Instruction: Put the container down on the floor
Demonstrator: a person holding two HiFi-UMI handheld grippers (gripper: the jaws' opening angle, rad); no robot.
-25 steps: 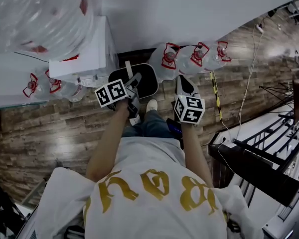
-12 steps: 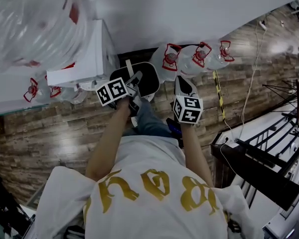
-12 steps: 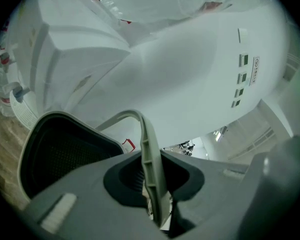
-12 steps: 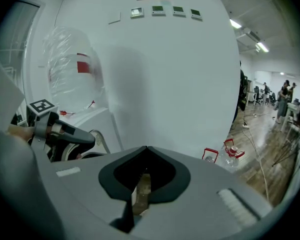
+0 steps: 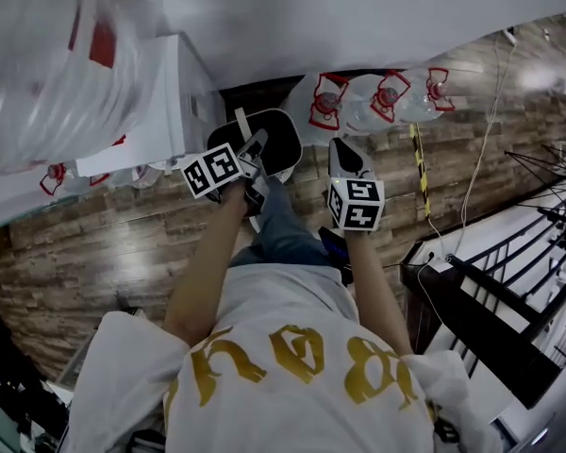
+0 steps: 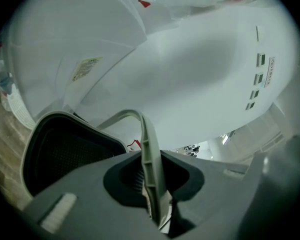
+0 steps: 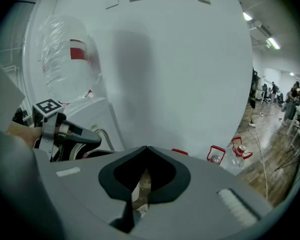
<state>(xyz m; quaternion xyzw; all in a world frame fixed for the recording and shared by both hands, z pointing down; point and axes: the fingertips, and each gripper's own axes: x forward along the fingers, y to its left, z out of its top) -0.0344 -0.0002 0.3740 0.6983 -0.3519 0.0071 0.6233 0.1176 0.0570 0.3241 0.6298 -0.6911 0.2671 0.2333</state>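
Observation:
A black container (image 5: 275, 145) with a pale rim hangs above the wooden floor (image 5: 123, 243), just in front of the person's leg. Its pale bail handle (image 6: 145, 134) is clamped upright between the jaws of my left gripper (image 6: 151, 170), which is shut on it. In the left gripper view the container's dark mesh inside (image 6: 60, 154) fills the lower left. My right gripper (image 7: 146, 150) is shut to the right of the container with nothing in it. The head view shows the left gripper (image 5: 253, 166) at the container's near rim and the right gripper (image 5: 345, 157) beside it.
A white water dispenser (image 5: 160, 111) with a big clear bottle (image 5: 47, 74) stands at the left. Several water bottles with red handles (image 5: 387, 97) lie along the white wall. A yellow-black strip (image 5: 421, 173), a cable and a black railing (image 5: 491, 300) are at the right.
Both grippers and the container hold nearly the same place. The person's leg has stepped forward under the container, hiding the shoe. The dispenser and bottles have drifted up and left in view.

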